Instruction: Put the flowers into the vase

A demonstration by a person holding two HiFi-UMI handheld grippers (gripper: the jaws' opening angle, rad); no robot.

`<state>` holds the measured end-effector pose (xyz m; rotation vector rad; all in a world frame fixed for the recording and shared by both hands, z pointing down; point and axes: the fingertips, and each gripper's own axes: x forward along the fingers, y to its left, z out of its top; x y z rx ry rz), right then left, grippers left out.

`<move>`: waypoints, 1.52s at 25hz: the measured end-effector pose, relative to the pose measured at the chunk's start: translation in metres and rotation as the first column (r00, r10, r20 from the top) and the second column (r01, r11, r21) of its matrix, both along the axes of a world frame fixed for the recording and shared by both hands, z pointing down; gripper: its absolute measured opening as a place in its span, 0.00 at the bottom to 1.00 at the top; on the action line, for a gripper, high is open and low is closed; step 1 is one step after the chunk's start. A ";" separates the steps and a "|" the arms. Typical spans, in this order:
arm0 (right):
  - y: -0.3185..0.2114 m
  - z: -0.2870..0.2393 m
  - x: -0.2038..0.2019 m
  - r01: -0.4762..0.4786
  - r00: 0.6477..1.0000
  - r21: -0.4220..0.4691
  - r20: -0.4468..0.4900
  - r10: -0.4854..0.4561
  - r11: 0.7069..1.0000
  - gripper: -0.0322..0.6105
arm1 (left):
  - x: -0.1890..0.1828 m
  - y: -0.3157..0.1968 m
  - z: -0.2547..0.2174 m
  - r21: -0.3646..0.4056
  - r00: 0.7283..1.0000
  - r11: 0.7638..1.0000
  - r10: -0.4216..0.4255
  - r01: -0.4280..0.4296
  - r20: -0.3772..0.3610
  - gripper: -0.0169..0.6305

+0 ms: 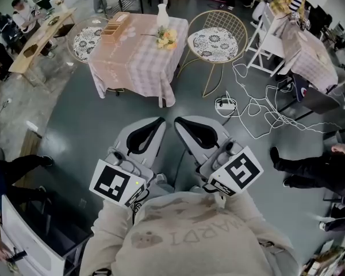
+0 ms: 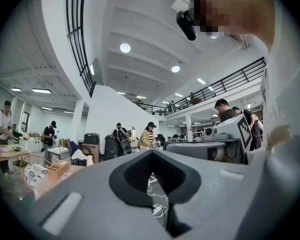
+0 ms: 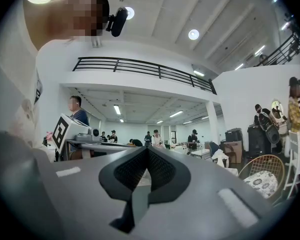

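Both grippers are held close to the person's chest, well apart from the bench (image 1: 132,62), which stands at 12 o'clock across the grey floor. The left gripper (image 1: 154,126) has its fingers (image 2: 115,194) together at the tips with nothing between them; only floor and a white cable show through the hollow behind the tips. The right gripper (image 1: 185,125) is the same, its fingers (image 3: 190,194) closed on each other and empty (its own view shows their tips meeting).

On the bench's pink checked cloth the flowers (image 1: 167,37) lie flat, yellow heads towards 3 o'clock and stems towards 9. The vase (image 1: 163,15), white and upright, stands just beside them at their 12 o'clock, near the far edge. A wooden box (image 1: 115,26) sits at the vase's 9 o'clock. A gold wire chair (image 1: 216,43) stands at the bench's 3 o'clock, and loose cables (image 1: 259,108) trail over the floor at 4 o'clock.
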<state>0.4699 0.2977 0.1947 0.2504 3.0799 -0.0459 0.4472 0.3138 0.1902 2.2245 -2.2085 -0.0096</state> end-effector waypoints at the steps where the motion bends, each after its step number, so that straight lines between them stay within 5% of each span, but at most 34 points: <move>1: 0.000 0.000 -0.004 0.001 1.000 -0.010 0.003 -0.001 1.000 0.09 | -0.004 0.000 0.001 0.001 1.000 1.000 0.000 0.000 0.000 0.03; 21: -0.012 -0.012 -0.087 -0.166 0.982 -0.056 0.083 0.170 0.985 0.10 | -0.120 0.011 0.017 0.028 0.999 0.999 0.045 -0.045 0.012 0.03; 38: -0.079 0.005 -0.205 -0.055 0.997 -0.062 0.058 0.059 0.997 0.10 | -0.224 -0.063 0.026 0.017 1.000 1.000 -0.025 0.025 -0.001 0.03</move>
